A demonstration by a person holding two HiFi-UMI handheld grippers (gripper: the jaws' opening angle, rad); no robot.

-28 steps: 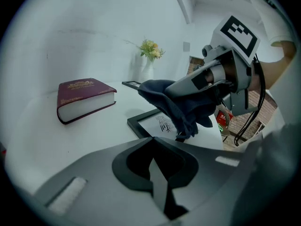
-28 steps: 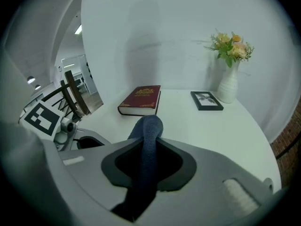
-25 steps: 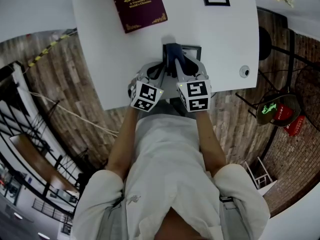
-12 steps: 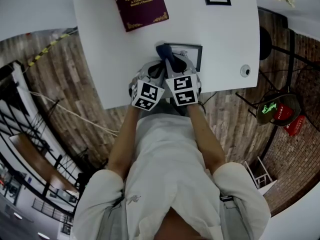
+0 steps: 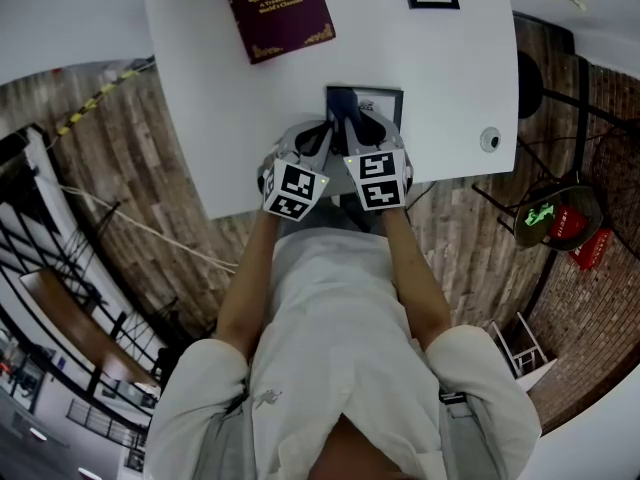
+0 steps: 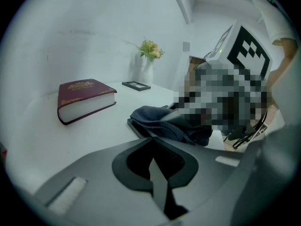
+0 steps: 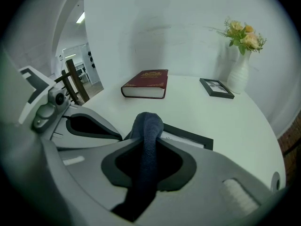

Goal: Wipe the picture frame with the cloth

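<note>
Right hand-held gripper (image 7: 146, 140) clamps dark blue cloth (image 7: 148, 124) on picture frame (image 7: 190, 137). Left hand-held gripper (image 6: 151, 144) clenched, empty, at frame's 8 o'clock. Maroon book (image 5: 277, 13) at 11 o'clock, gilt title unreadable.

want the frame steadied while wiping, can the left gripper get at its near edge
Probably yes: the left gripper lies right beside the picture frame with nothing between them, though its jaws are shut and must open first.
</note>
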